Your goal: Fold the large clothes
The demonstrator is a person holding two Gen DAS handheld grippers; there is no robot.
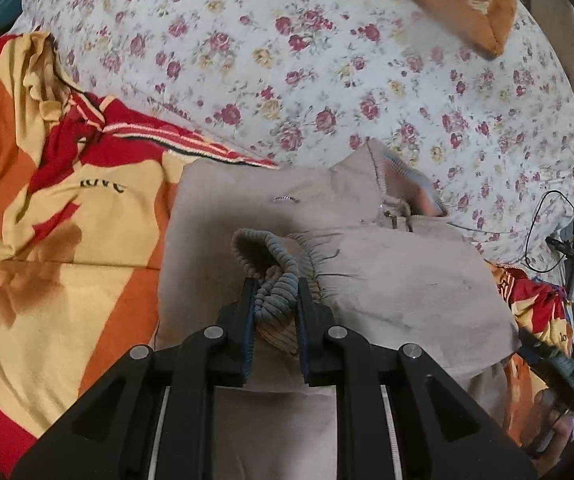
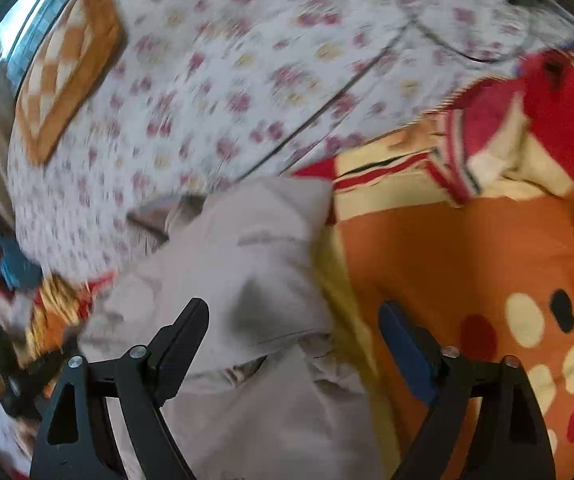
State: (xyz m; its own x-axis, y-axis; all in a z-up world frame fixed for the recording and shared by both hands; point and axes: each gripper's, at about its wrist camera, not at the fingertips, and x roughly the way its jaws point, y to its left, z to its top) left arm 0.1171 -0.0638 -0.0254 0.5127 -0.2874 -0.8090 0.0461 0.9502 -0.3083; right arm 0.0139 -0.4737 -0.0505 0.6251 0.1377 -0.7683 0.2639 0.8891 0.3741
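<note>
While the beige garment (image 1: 387, 276) lies partly folded on an orange-and-yellow blanket (image 1: 67, 264), its grey ribbed cuff (image 1: 275, 280) is pinched between the fingers of the left gripper (image 1: 275, 292), whose jaws stand nearly together with the elastic bunched up between the blue pads. Gathered fabric runs out from the cuff to the right. A drawstring (image 1: 397, 210) and a striped lining (image 1: 415, 184) show at the garment's far edge, and a short row of stitches (image 1: 286, 199) sits on the flat panel beside them.

Seen from the right wrist, the view is blurred. The right gripper (image 2: 293, 320) hangs over the near part of the garment (image 2: 247, 264) with its jaws wide apart; a folded edge of beige cloth lies between them, and neither pad presses on it. Its right finger (image 2: 407, 344) stands above the blanket (image 2: 447, 248), just beside the garment's edge.

Beyond the garment, a white floral sheet (image 1: 287, 60) covers the bed. An orange checked cushion (image 1: 459, 4) lies on the sheet's far side. A black cable (image 1: 543, 232) loops at the right edge of the bed.
</note>
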